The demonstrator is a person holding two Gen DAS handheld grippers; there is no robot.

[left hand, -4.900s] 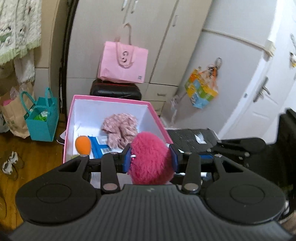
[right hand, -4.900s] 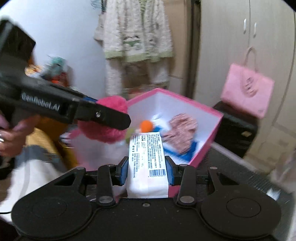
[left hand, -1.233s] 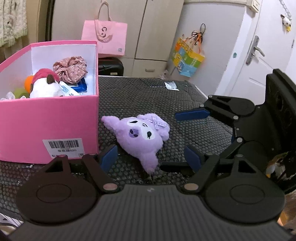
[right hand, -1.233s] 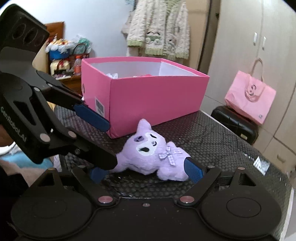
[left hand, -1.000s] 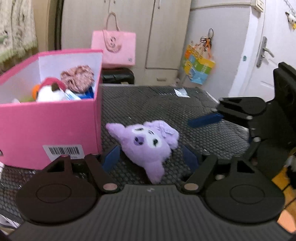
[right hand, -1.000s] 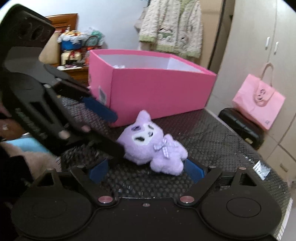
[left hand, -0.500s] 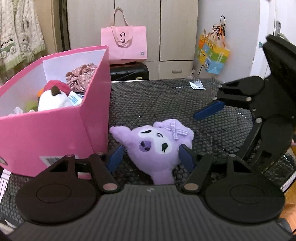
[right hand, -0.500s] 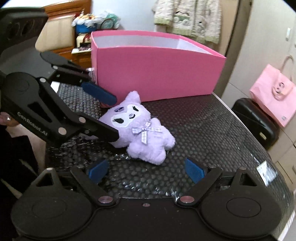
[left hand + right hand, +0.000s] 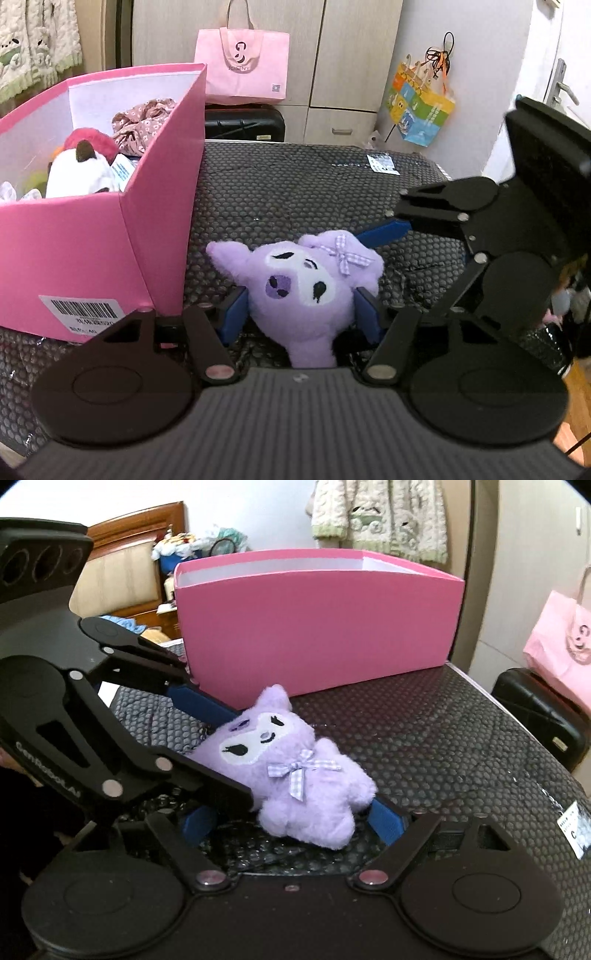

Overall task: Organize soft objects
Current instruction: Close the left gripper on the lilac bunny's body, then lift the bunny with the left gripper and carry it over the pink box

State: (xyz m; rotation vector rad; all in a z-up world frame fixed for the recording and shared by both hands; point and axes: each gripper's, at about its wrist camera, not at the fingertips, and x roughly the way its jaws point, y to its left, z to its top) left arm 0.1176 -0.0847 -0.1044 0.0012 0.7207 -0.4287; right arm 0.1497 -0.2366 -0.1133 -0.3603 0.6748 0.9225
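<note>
Table (image 9: 295, 184) first: black, bubble-textured top, with the pink box (image 9: 92, 258) sitting on its left side as I see it through the left wrist camera, open top, already stuffed with a white-and-red plush (image 9: 79, 166), a floral fabric thing (image 9: 142, 118) and some packets. Just beside the box's near corner, lying flat on the tabletop, is the purple plush (image 9: 306, 288) I'm after.

Here's the bit that matters. The plush's long axis runs from the head, nearest my left side, out to the feet, nearest my right side. My left gripper (image 9: 299, 314) already straddles the head: blue pads on either side of the cheeks, touching or as good as touching the fur, but I don't see it squashed, so I'd call those jaws apart and not yet clamped. One ear pokes toward the box, the other back at the camera.

My right gripper (image 9: 295, 819) comes in from the opposite end, jaws spread wide, with the feet sitting between its fingers (image 9: 388, 821), not pinched. In that view the left tool's fingers cross over the head.

So both are in reach, but the left is the closer fit and on the box side. My guess: close left, lift, swing over the rim. Risk is the floppy body dragging.
</note>
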